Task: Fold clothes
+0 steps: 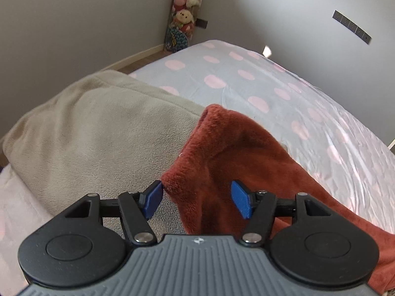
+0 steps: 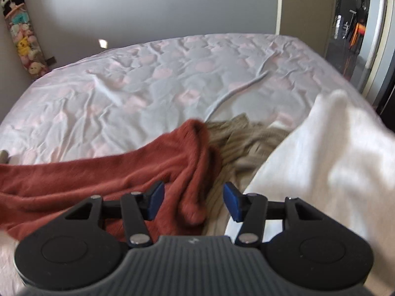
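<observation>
A rust-red fleece garment (image 1: pixel 229 153) lies bunched on the bed, one end raised. My left gripper (image 1: pixel 197 198) is open, its blue pads on either side of a hanging fold of that garment. In the right wrist view the same red garment (image 2: pixel 138 170) stretches across the lower left. My right gripper (image 2: pixel 193 202) is open, with a red fold between its pads. A beige ribbed garment (image 2: pixel 244 135) and a white garment (image 2: pixel 321 157) lie to the right of it.
A beige fleece blanket (image 1: pixel 98 133) covers the bed's left side. The bed sheet (image 2: pixel 153 79) is grey with pink dots and wrinkled. A column of plush toys (image 1: pixel 185 9) stands in the wall corner. An open doorway (image 2: pixel 355 32) is at the far right.
</observation>
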Demonstrator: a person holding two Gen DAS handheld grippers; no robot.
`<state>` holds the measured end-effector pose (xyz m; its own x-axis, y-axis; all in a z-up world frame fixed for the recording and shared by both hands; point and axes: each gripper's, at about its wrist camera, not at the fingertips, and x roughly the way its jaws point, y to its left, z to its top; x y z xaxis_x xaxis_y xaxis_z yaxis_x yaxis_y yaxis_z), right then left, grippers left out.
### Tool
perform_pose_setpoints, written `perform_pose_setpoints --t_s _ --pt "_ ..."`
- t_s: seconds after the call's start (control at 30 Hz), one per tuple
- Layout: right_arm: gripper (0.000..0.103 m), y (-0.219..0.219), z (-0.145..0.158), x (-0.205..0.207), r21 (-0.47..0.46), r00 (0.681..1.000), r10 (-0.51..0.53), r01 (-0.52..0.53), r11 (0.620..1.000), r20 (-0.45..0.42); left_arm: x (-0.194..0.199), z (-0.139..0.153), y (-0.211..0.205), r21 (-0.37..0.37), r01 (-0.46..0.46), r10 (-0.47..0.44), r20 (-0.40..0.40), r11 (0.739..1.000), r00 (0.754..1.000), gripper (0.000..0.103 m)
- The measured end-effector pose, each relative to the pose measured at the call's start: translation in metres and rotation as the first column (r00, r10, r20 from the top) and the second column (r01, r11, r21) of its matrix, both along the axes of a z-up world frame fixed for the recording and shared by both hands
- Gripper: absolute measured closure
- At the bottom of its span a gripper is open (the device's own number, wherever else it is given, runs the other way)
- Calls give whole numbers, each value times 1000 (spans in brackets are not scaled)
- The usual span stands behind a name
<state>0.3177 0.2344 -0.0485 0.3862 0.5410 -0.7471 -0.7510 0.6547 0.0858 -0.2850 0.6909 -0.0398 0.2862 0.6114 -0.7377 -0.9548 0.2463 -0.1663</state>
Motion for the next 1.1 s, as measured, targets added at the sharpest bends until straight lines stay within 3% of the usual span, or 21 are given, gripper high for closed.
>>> perform_pose_setpoints --t_s 0.17,0.33,0.43,0.47,0.57,0.7,0.77,0.8,0.9,1.0,1.1 --pt "61 -4 -22 -42 -77 973 180 -170 982 143 34 17 -40 71 72 -64 -102 995 993 43" --pt "62 4 -44 -39 -113 950 276 -261 959 147 78 11 -72 34 153 -150 -74 988 986 43" --pt "71 15 -60 -28 -136 953 279 -263 955 118 102 -3 -89 28 178 -177 -38 984 983 43" --pt "80 16 -64 -26 -138 955 274 -257 956 117 109 -8 -94 28 183 -183 -25 983 983 43" --pt "91 11 -60 -27 -143 955 268 -251 957 123 129 -25 -109 32 197 -197 7 980 980 43" --pt "97 -4 -43 -28 -215 940 271 -226 950 210 139 -48 -119 6 210 -210 6 978 978 43" --pt "103 -9 -43 -15 -268 940 193 -117 956 280 143 -52 -120 -1 219 -219 0 976 976 44" --pt "103 -13 -45 -5 -280 941 151 -64 958 301 144 -54 -120 -2 224 -224 -4 975 975 44" --pt "103 -32 -39 19 -154 978 84 -55 987 190 144 -53 -122 9 234 -234 9 972 972 44" --pt "102 -32 -28 6 -120 962 182 -160 980 203 146 -54 -123 12 243 -243 14 970 970 44" --pt "91 -20 -24 -15 -144 929 307 -281 949 207 149 -56 -122 7 256 -256 3 967 967 44"
